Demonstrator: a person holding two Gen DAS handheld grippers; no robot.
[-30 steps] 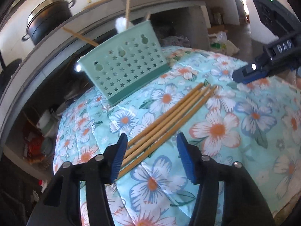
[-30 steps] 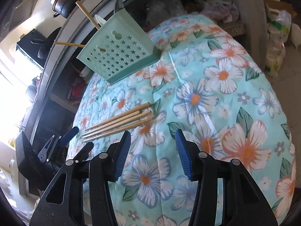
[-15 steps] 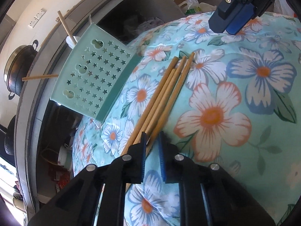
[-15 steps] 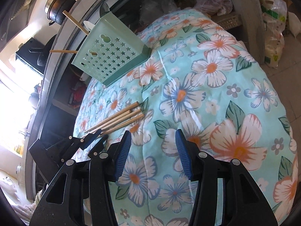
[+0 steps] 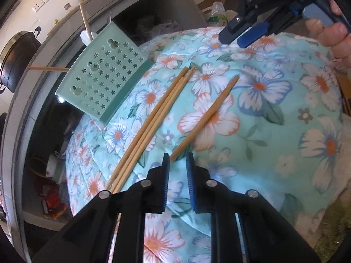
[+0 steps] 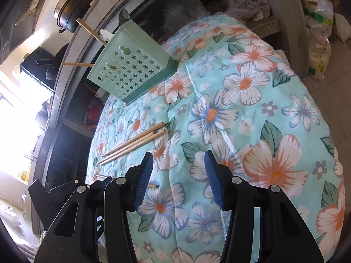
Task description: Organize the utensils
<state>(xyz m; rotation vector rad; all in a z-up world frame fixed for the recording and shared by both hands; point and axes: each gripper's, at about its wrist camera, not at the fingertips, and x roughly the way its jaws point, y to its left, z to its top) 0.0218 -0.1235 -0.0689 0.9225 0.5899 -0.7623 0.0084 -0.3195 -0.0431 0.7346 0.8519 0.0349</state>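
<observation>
**One chopstick split from the bundle, and the grip has slipped**

A second ago four chopsticks lay side by side; now the single chopstick sits apart to the right on the floral cloth, angled away from the bundle of three. The left tongs clamped down half a second back and are now opening again, its near tip just ahead of the blue pads, not pinched, so the stick is dragged loose but not held. The right tongs hang half spread over the cloth, gripping nothing, unchanged. The green basket stands at the far edge of the desk, already carrying a few utensils. My read: separation worked, but a fresh pinch on that lone stick is needed before it goes to the basket.
</observation>
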